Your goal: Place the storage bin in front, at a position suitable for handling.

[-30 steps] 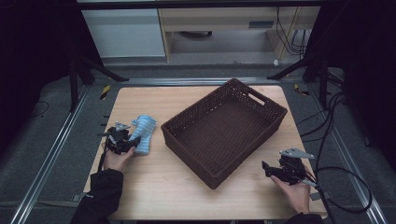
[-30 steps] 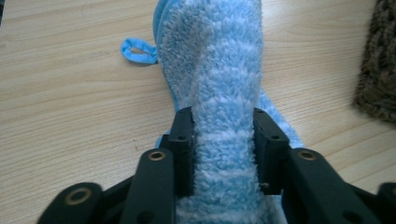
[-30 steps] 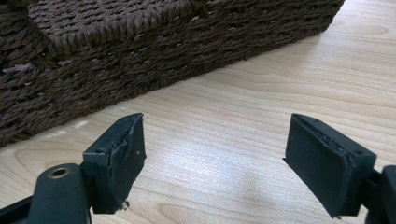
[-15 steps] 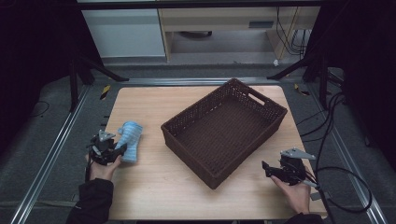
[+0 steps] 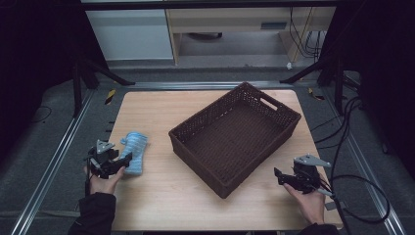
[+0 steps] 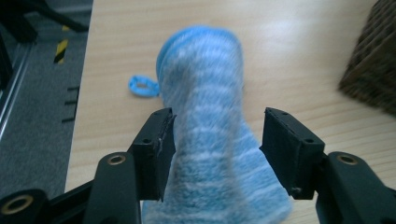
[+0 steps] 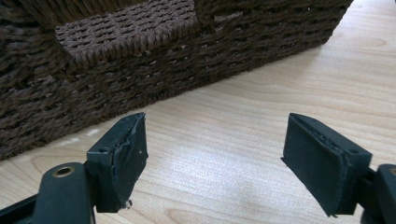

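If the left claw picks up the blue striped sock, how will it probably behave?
The sock looks like soft fuzzy knit, so it will probably sag and fold rather than stay stiff. It seems light, and its fuzzy surface should grip the pads instead of slipping. Lying flat on the table, it is unlikely to roll.

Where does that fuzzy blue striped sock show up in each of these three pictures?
High view: the blue striped sock lies left on the table, at the left gripper.
Left gripper view: centre, between the jaws.
Right gripper view: not in it.
Shared landmark: the brown woven basket.
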